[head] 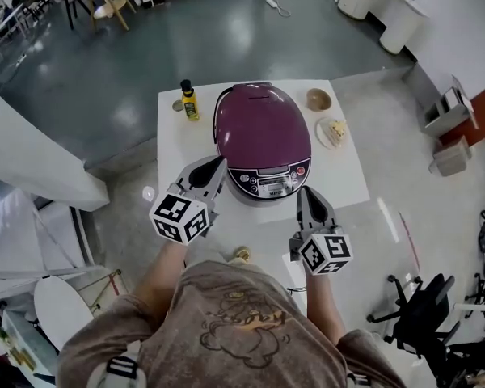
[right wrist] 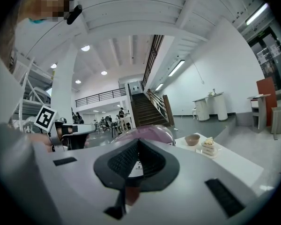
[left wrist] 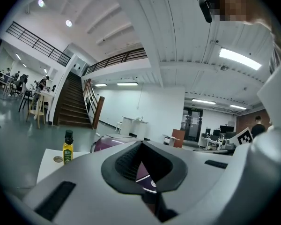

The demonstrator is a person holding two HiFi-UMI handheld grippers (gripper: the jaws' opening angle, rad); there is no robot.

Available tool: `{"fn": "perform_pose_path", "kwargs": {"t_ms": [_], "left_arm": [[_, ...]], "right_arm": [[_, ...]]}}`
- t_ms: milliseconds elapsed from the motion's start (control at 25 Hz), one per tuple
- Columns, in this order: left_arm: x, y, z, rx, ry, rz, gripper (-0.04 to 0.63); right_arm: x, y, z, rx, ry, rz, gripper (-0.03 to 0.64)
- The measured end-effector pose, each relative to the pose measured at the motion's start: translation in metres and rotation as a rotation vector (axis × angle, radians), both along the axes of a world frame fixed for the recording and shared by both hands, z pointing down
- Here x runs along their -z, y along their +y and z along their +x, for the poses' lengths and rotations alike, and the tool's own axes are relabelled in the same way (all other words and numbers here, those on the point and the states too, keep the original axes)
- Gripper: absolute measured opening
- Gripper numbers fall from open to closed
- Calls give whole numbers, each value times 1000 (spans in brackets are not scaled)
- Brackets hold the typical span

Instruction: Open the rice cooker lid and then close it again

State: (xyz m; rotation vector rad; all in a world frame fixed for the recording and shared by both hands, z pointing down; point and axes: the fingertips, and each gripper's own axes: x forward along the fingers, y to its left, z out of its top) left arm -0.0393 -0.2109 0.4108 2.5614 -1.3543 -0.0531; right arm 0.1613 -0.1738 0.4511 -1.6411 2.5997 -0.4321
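Both pairs of jaws are pressed together, holding nothing. Just ahead of the left gripper [head: 217,162] and right gripper [head: 305,192], between them, sits the purple rice cooker [head: 263,132]. Its lid is down, its control panel faces them and its long axis runs away. It stands on a white table [head: 346,176] on a grey hall floor [head: 226,31].

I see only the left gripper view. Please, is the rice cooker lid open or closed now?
Observer: Closed. In the head view the purple lid lies flat on the rice cooker.
Operator: What stands on the cooker's far side from the bottle?
Observer: A brown bowl and a cake on a plate.
Operator: And the right tool's jaws?
Observer: The right tool has its jaws together, with nothing held.
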Motion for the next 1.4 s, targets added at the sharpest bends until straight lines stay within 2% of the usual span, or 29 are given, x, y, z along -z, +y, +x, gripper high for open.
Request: {"fn": "perform_pose_path", "kwargs": {"t_ms": [200, 480, 880, 1040, 1400], "left_arm": [[3, -11, -5, -1, 5, -4, 20], [4, -34, -9, -53, 5, -10, 20], [-4, -53, -4, -126, 19, -19, 20], [-9, -59, -4, -138, 19, -29, 20], [-19, -69, -5, -145, 11, -51, 20]], "right_arm": [[6, -14, -8, 11, -5, 8, 2], [12, -32, -24, 1, 35, 19, 2], [-6, -53, -45, 39, 171, -34, 2], [-15, -58, -51, 49, 234, -69, 3], [-30, -64, -55, 49, 304, -152, 3]]}}
